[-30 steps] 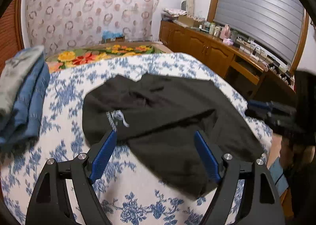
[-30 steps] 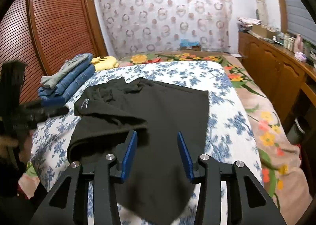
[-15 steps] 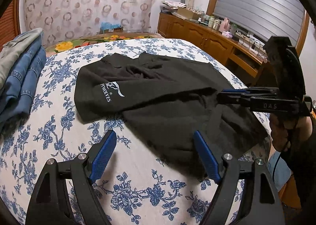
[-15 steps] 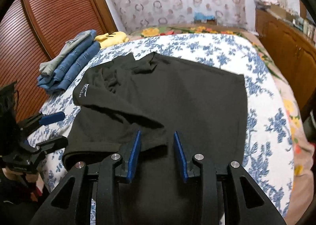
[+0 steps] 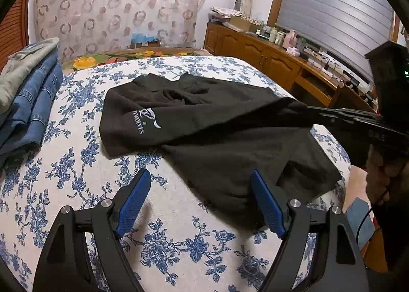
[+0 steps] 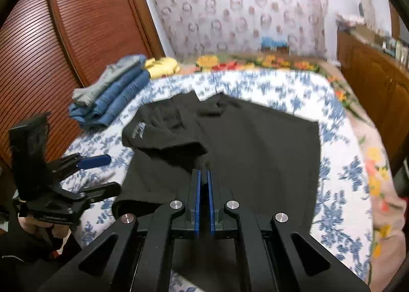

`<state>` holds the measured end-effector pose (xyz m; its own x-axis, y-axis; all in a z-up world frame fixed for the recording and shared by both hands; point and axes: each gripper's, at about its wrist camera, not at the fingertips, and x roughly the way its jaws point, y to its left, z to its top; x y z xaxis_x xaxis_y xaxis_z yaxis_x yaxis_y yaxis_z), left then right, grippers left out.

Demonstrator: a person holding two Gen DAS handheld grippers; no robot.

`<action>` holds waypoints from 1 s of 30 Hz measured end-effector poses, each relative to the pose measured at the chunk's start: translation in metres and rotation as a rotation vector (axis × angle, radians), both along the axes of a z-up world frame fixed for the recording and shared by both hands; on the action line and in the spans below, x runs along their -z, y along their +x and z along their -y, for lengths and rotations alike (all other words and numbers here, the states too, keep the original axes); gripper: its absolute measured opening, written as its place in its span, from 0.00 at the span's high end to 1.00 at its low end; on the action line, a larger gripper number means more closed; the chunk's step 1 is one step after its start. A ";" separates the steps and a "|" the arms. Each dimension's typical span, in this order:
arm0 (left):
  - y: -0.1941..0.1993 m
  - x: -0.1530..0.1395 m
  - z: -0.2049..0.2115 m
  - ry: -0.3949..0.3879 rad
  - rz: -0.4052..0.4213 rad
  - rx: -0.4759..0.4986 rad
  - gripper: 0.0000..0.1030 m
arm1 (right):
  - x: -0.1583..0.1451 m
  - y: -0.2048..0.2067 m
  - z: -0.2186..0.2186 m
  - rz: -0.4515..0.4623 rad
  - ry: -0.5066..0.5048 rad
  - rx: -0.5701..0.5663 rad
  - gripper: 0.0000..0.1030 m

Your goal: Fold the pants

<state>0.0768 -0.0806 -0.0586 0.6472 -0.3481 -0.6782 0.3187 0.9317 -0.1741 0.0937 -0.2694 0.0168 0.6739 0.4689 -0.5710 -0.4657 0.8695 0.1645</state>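
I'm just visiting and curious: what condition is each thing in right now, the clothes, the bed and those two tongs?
Black pants: spread on the bed, partly folded over, one fold pinched and lifted.
Right tongs: shut on the black pants.
Left tongs: open, holding nothing, at the pants' near edge.
Jeans pile: folded, stacked at the bed's edge.
Floral bedspread: laid flat.

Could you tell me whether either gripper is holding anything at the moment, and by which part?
The right gripper is shut on a fold of the black pants along their near edge. The left gripper is open and holds nothing.
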 end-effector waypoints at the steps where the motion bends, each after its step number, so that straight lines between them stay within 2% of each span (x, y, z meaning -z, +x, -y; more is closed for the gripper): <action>1: -0.002 -0.002 0.001 0.002 0.005 0.004 0.21 | -0.004 -0.007 0.002 0.009 0.005 0.007 0.95; 7: -0.007 -0.008 0.008 -0.001 0.025 0.033 0.21 | -0.019 -0.049 0.017 0.075 0.000 0.039 0.95; 12: -0.011 -0.008 0.014 -0.001 0.027 0.049 0.21 | -0.019 -0.072 0.033 0.071 0.022 0.064 0.95; 21: -0.009 -0.003 0.026 0.010 0.007 0.071 0.21 | 0.000 -0.099 0.052 0.001 0.022 0.120 0.95; 30: -0.009 0.009 0.033 0.054 -0.018 0.073 0.21 | 0.029 -0.087 0.060 -0.112 -0.001 0.160 0.95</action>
<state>0.0683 -0.1136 -0.0673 0.6090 -0.3563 -0.7086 0.3831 0.9144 -0.1305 0.0067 -0.3298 -0.0122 0.6721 0.3603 -0.6469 -0.3008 0.9312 0.2061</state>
